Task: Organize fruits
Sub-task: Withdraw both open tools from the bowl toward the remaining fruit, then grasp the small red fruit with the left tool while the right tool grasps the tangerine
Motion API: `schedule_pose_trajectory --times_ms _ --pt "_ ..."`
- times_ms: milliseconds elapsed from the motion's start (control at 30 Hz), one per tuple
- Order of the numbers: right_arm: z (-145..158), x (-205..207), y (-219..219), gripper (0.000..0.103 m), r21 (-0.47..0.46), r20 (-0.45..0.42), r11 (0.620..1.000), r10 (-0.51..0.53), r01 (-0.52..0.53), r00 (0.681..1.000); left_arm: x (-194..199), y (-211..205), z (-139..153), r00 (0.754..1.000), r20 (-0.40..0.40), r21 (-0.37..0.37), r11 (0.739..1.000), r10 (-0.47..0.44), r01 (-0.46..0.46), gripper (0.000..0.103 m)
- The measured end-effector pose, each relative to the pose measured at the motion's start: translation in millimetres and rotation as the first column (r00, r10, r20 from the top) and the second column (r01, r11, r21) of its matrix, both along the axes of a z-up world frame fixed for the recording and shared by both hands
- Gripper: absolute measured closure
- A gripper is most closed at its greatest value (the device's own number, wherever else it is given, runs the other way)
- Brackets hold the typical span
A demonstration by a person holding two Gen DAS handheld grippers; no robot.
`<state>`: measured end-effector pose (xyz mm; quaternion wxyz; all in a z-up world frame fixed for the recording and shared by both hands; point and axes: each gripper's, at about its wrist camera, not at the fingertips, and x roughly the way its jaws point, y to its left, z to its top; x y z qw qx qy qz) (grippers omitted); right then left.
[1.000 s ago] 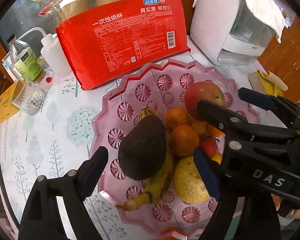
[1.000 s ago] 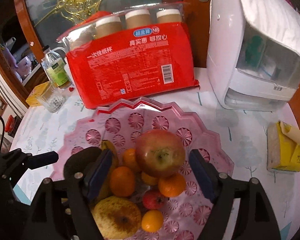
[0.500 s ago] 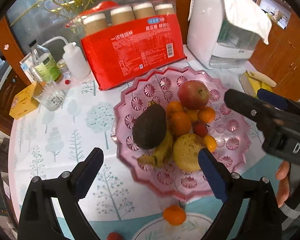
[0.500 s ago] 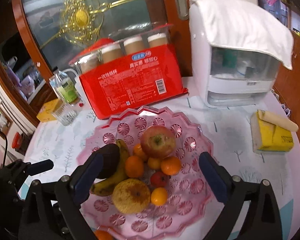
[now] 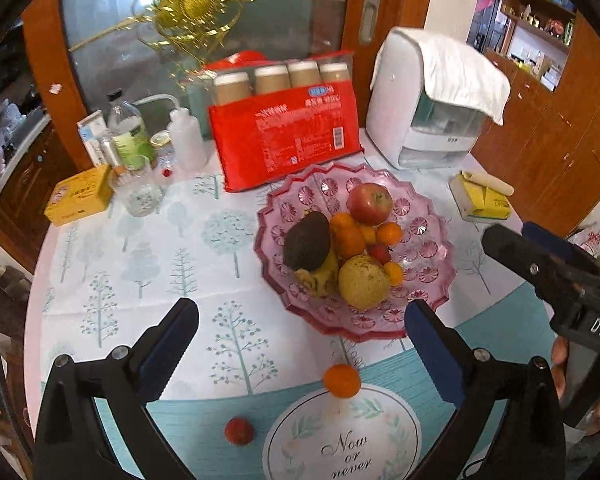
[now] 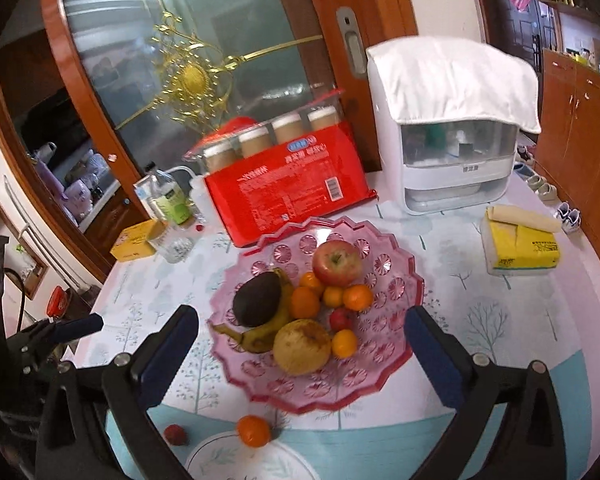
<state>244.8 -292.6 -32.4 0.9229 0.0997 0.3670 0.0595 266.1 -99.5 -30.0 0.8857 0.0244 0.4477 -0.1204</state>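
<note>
With both the left gripper [image 5: 300, 344] and right gripper [image 6: 302, 346] still opening and empty, take the loose tangerine [image 5: 341, 380] on the table just before the pink bowl [image 5: 440, 280] across its middle, gently, since it's light, soft-skinned and rolls.

bowl [image 5: 428, 216]: glossy pink plastic; door frame [image 5: 52, 64]: polished wood; pear [image 5: 362, 282]: rough

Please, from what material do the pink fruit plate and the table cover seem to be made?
The pink fruit plate looks like clear moulded plastic, or perhaps glass: it is see-through and glossy, with pressed flower patterns and a zigzag rim. The table cover looks like smooth printed vinyl or oilcloth: it lies flat with fold creases and a slight sheen, though coated cloth is possible.
</note>
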Motion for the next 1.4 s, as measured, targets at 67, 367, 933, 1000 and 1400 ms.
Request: schedule_pose_trajectory --times_ms 67,367,933,1000,1400 --pt "4 -15 5 0.000 -0.021 0.030 1.000 0.000 0.001 1.000 -14 9 7 1.000 0.029 -0.010 1.000 0.010 -0.009 0.001" --pt "-4 -68 43 0.000 -0.092 0.067 0.995 0.053 -0.046 0.996 -55 39 5 0.997 0.075 0.010 1.000 0.024 -0.025 0.001" --pt "-61 -99 93 0.000 -0.280 0.108 0.960 0.021 0.011 0.994 -89 75 -98 0.997 -0.014 0.052 0.996 0.077 -0.076 0.001" --pt "-73 -96 96 0.000 -0.261 0.074 0.965 0.031 -0.010 0.997 -88 75 -109 0.996 -0.032 0.050 0.996 0.080 -0.078 0.001" --pt "-143 -60 103 0.010 -0.179 -0.104 0.981 0.052 -0.070 0.993 -67 75 -177 0.982 -0.155 0.031 0.994 0.108 -0.105 0.015"
